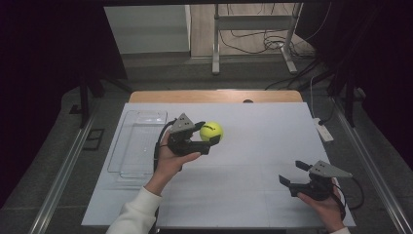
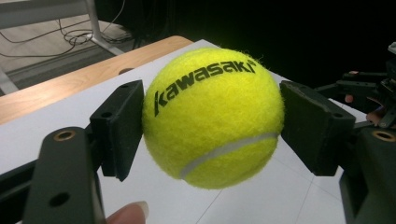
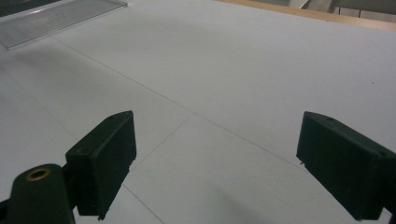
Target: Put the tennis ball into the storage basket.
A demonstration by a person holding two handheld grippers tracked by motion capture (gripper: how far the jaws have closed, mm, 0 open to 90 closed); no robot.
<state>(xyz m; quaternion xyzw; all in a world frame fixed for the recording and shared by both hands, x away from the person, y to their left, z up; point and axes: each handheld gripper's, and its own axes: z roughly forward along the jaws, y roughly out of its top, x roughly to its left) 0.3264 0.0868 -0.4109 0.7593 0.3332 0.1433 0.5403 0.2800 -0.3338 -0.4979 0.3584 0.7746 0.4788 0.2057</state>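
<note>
The left gripper (image 1: pixel 208 136) is clamped on the ball (image 1: pixel 211 131), one pad pressed against each side near its widest part, as the left gripper view shows (image 2: pixel 212 116). The ball is lifted clear of the white sheet (image 1: pixel 253 146), just right of the clear tray (image 1: pixel 139 141) that lies along the sheet's left edge. The right gripper (image 1: pixel 294 171) rests low at the near right corner, well apart from the ball, its jaws spread wide with nothing between them. The step in hand looks like carrying the ball across to the tray. To do it well, the person should keep the squeeze steady, since the felt is springy and a round ball can pop out if the pads slip off its middle. The gripper should stay level on the way over, cross the tray's rim with room to spare, and sink close to the tray floor before the jaws part, so the ball settles rather than bounces or rolls out. The right gripper is best kept where it is.
</note>
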